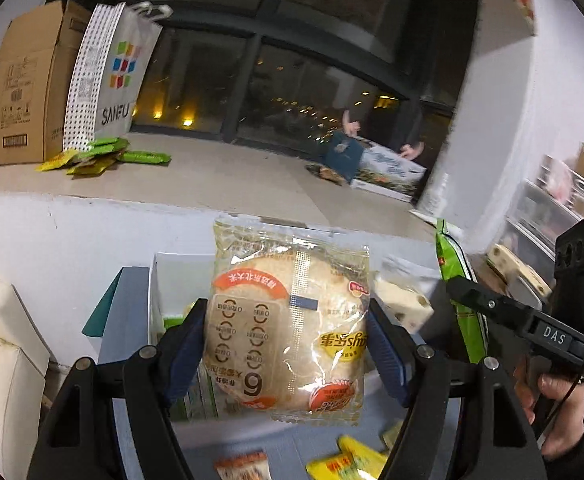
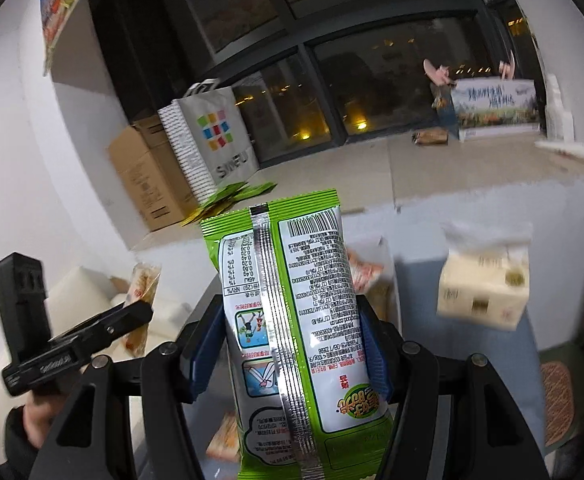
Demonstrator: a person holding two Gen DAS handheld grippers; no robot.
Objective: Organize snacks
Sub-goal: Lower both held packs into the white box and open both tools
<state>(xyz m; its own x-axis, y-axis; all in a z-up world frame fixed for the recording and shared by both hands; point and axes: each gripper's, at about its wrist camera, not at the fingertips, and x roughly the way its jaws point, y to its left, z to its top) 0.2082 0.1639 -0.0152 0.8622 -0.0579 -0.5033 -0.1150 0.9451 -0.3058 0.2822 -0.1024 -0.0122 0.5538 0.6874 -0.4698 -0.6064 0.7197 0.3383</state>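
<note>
A clear-wrapped round rice cracker pack sits upright between the blue pads of the left tongs, which are closed on its two edges and hold it above the blue-grey worktop. The right tongs likewise clamp a tall green-and-white snack bag around its middle, back seam and barcode facing the camera. Both packs are airborne, clear of the loose yellow sachets and the orange-printed packet lying below. A white box stands at the worktop's far edge with packets inside; it looks like the likely sorting bin, though that is a guess. A cream tissue pack sits to the right. To do this step well, I would keep each grip steady, since the cracker is brittle and the bag is top-heavy, carry one pack at a time over its place, lower it until it rests, and only then let go. Beyond, the windowsill holds a cardboard box, a SANFU shopping bag and green sachets.
</note>
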